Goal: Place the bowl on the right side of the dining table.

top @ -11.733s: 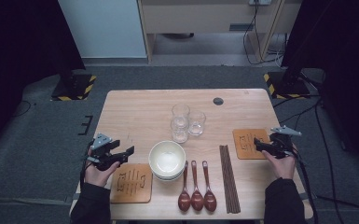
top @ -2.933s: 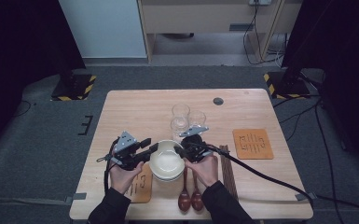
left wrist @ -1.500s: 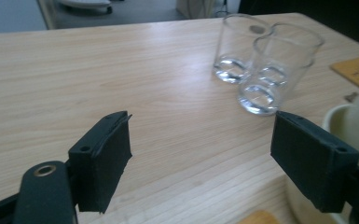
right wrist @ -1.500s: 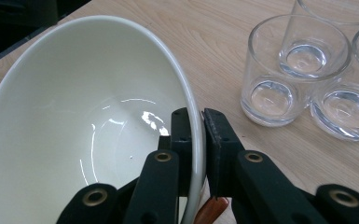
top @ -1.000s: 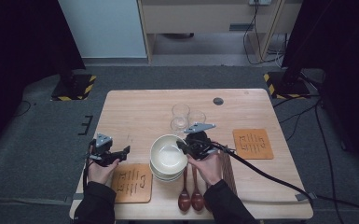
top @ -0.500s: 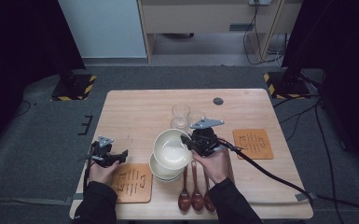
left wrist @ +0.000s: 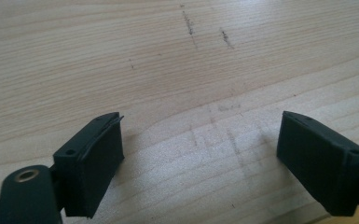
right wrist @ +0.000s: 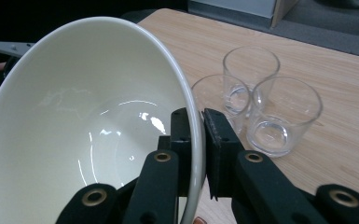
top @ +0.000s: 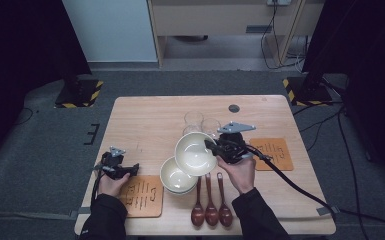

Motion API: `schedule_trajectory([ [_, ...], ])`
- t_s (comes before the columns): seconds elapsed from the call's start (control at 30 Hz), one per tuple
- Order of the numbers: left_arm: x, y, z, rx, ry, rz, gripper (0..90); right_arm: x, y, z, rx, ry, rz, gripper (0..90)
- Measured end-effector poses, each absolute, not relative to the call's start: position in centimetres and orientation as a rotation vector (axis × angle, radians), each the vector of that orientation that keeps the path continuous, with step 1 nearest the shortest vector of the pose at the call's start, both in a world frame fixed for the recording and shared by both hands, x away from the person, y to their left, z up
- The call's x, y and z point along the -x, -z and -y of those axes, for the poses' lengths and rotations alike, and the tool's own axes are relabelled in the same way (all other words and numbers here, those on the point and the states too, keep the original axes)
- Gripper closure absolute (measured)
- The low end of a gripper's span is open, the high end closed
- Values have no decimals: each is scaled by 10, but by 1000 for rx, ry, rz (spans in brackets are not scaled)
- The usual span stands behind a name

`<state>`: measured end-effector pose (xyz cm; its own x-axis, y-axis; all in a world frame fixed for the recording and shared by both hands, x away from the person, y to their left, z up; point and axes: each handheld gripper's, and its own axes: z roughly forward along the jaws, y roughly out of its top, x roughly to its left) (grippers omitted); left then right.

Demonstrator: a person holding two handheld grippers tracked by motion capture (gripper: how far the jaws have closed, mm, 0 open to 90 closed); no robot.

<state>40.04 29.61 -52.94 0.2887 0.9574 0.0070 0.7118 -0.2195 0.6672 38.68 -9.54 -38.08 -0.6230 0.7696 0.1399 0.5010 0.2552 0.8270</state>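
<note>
My right tongs (right wrist: 195,140) pinching the white bowl's (top: 195,153) rim, bowl tipped on edge above the stacked bowls (top: 176,176), mouth facing away from those tongs, my left tongs (left wrist: 200,154) just spreading wider over bare counter (left wrist: 177,70), nothing between them

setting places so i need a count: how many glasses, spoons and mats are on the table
glasses: 3
spoons: 3
mats: 2
total: 8
</note>
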Motion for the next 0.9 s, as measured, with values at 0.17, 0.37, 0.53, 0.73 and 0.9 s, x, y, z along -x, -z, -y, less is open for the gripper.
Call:
schedule_trajectory([
  [0.17,-398,533,-298,-1979,-593,-1468,98,-387,377,106,-1184,-1277,-2214,831],
  [0.37,-397,536,-300,-1961,-606,-1445,73,-389,374,124,-1213,-1273,-2182,831],
  [0.53,-398,536,-300,-1962,-607,-1451,62,-389,374,143,-1246,-1256,-2151,831],
  [0.73,-399,537,-300,-1961,-604,-1466,27,-389,375,165,-1279,-1239,-2118,831],
  [0.9,-399,537,-300,-1966,-602,-1467,13,-389,377,182,-1309,-1226,-2093,830],
])
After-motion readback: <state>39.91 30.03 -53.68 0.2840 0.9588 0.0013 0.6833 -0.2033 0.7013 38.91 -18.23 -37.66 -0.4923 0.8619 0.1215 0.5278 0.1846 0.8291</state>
